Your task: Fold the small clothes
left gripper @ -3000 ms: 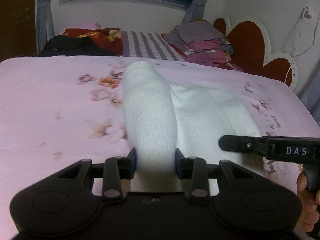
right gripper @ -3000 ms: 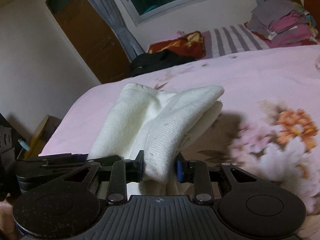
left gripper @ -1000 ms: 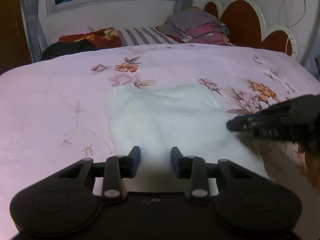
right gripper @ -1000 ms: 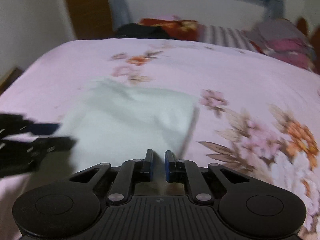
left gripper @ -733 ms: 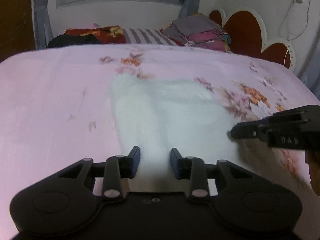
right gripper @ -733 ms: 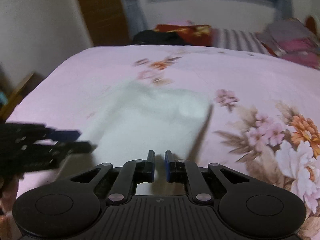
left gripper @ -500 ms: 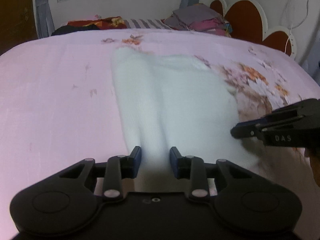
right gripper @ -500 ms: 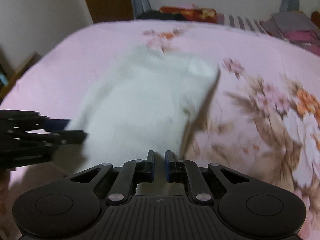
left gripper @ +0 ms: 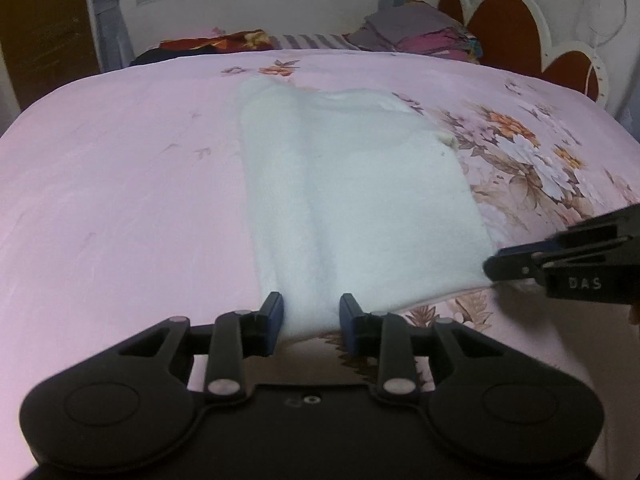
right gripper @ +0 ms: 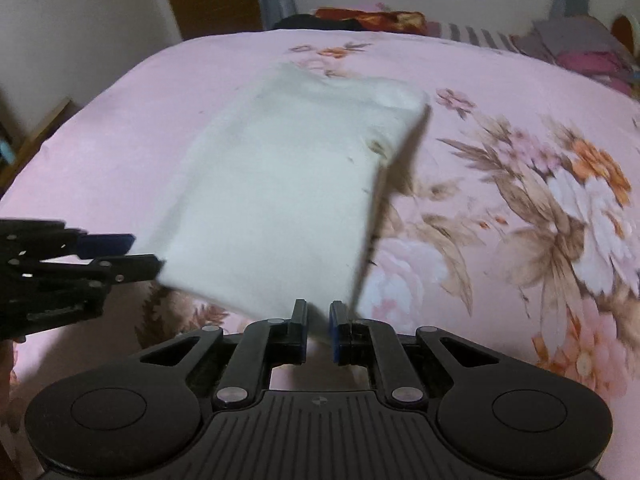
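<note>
In the left wrist view, the jaws of the left gripper (left gripper: 311, 318) are clamped on the near left corner of one white knitted garment (left gripper: 352, 184), the bunched cloth filling the gap between the blue pads. The garment stretches away over a pink floral bed cover (left gripper: 120, 184), its far end lying on the cover and its near edge lifted. The right gripper (left gripper: 490, 269) enters from the right, its tips at the garment's near right corner. Wide bare cover lies to the left of the garment. At the head of the bed sits one stack of folded clothes (left gripper: 416, 38).

In the right wrist view, the jaws of the right gripper (right gripper: 318, 326) stand nearly together, pinching the thin near corner of the garment (right gripper: 288, 184). The left gripper (right gripper: 146, 254) holds the opposite corner. The garment's right edge is raised off the cover (right gripper: 520, 208), which lies open to the right.
</note>
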